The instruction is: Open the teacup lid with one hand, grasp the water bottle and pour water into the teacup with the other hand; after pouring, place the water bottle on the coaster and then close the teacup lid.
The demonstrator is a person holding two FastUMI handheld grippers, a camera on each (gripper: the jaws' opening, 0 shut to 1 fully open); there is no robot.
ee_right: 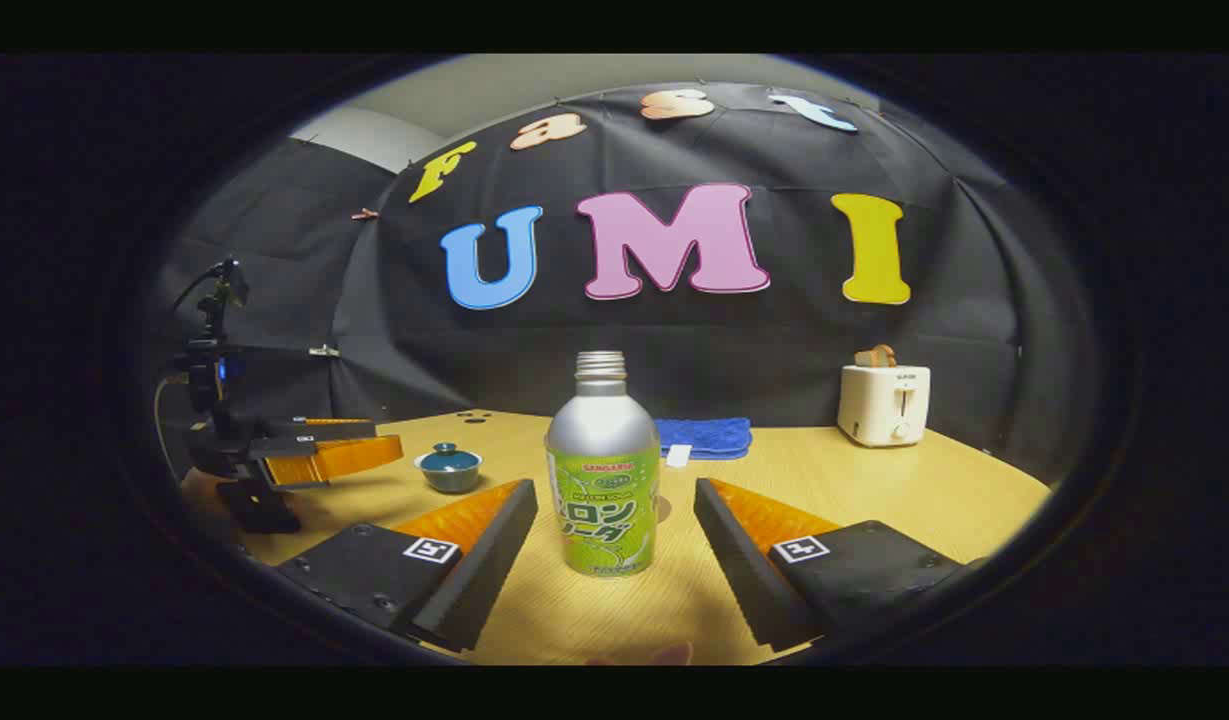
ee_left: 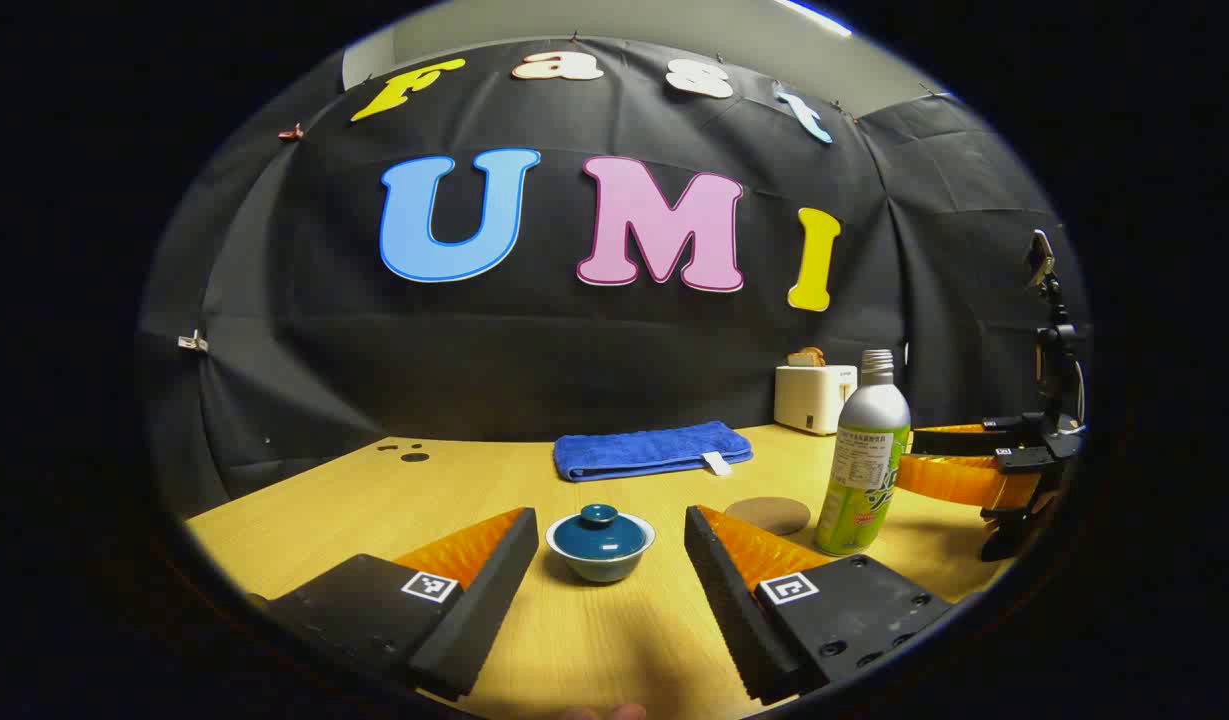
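Observation:
A teal teacup [ee_left: 601, 545] with its lid on stands on the wooden table, just ahead of my open left gripper [ee_left: 611, 530], between the fingertips but untouched. In the right gripper view the teacup [ee_right: 449, 467] sits to the left. A silver and green water bottle [ee_right: 602, 470] stands uncapped and upright in front of my open right gripper [ee_right: 615, 498], centred between the fingers. The same bottle [ee_left: 864, 460] appears at right in the left gripper view, with the round brown coaster [ee_left: 768, 515] just left of it and the other gripper [ee_left: 969, 470] beyond.
A folded blue towel [ee_left: 652, 449] lies toward the back of the table [ee_left: 374, 500]. A white toaster [ee_right: 883, 403] with bread stands at the back right. A camera stand [ee_left: 1049, 330] rises at the table's right edge.

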